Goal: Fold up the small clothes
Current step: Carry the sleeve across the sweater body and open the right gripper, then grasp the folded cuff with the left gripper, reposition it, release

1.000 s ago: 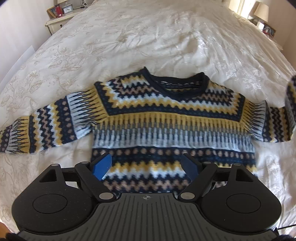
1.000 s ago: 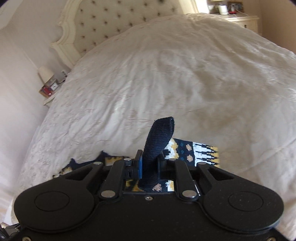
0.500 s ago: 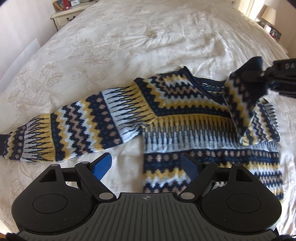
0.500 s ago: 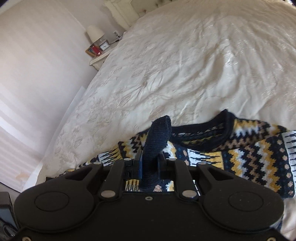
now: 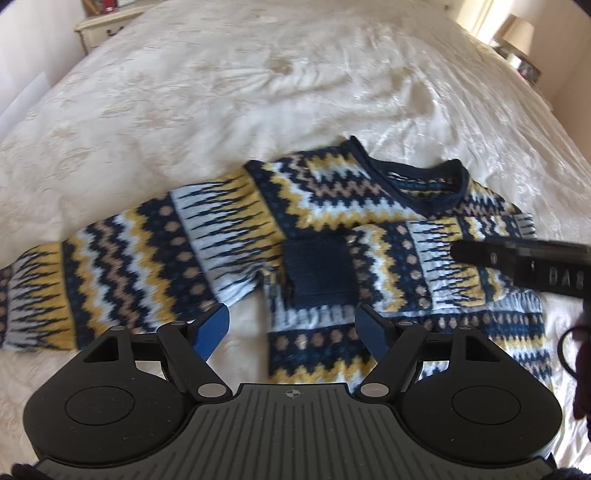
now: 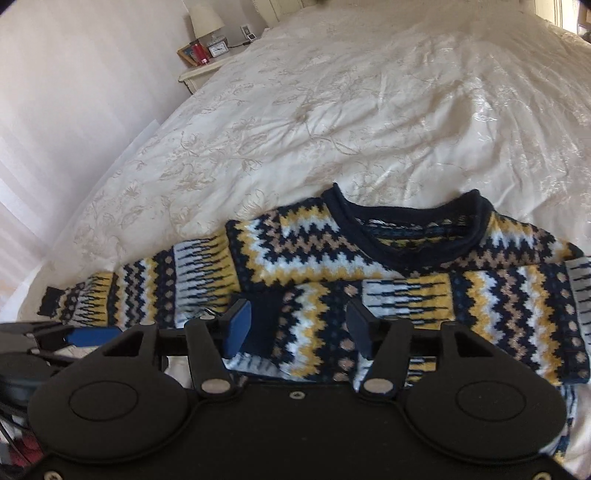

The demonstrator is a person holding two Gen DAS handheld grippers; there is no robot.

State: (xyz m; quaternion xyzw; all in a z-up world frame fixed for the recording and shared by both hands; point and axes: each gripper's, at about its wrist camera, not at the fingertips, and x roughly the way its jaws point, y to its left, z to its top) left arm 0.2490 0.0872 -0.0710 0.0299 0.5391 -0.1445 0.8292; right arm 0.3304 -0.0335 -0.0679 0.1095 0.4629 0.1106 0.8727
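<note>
A navy, yellow and white zigzag sweater (image 5: 332, 192) lies flat on the cream bedspread (image 5: 258, 92). One sleeve is folded across the chest and ends in a navy cuff (image 5: 317, 273). The other sleeve (image 5: 110, 266) stretches out to the left. My left gripper (image 5: 291, 328) hovers over the sweater's lower left side, jaws closing a little, with nothing pressed between them. My right gripper (image 6: 297, 328) hangs just above the folded sleeve (image 6: 406, 295). Its jaws are opening and the pads are off the cuff (image 6: 262, 325). It also shows as a black bar, the right gripper (image 5: 517, 262), at the edge of the left wrist view.
A bedside table (image 6: 207, 51) with a lamp, a clock and a red candle stands by the wall at the far left. A second lamp (image 5: 517, 33) stands at the far right. The bedspread reaches well past the sweater's collar.
My right gripper carried the navy cuff across the chest, came down and let go; the sleeve now lies folded flat. My left gripper moved left, towards the outstretched sleeve.
</note>
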